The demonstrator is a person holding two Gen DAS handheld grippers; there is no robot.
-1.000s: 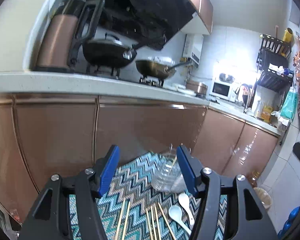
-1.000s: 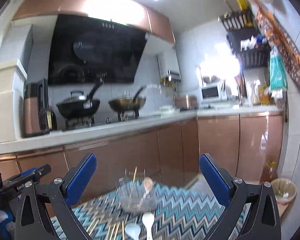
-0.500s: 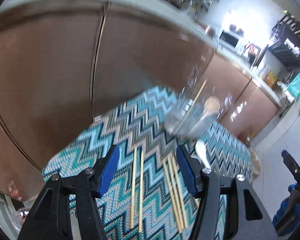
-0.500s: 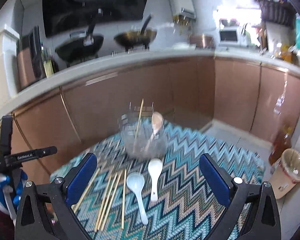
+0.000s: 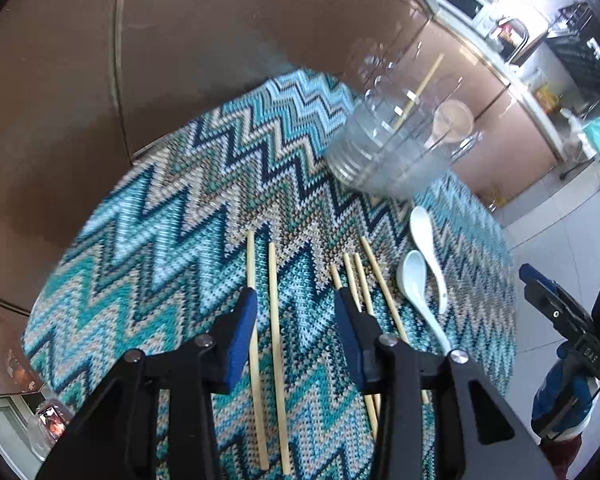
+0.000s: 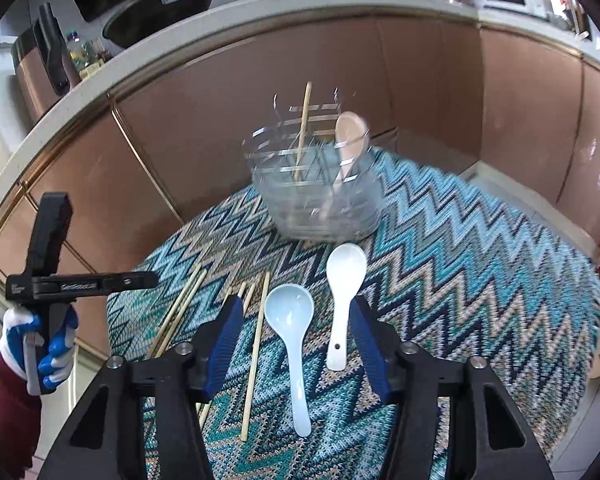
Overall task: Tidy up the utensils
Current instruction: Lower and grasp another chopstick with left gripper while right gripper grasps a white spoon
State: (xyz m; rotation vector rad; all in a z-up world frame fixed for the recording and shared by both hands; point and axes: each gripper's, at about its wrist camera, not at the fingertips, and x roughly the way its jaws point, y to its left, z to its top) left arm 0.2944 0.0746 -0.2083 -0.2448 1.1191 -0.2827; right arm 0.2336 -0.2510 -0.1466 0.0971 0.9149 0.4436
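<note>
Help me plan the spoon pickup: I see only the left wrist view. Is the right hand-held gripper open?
Observer: Yes, the right hand-held gripper is open and empty, jaws wide apart.
Operator: What shows between its fingers?
Observer: Both loose spoons, the light blue spoon and the white spoon, plus one chopstick on the left.
Operator: Any feature on the white one's handle?
Observer: Its handle end has a small hole.
</note>
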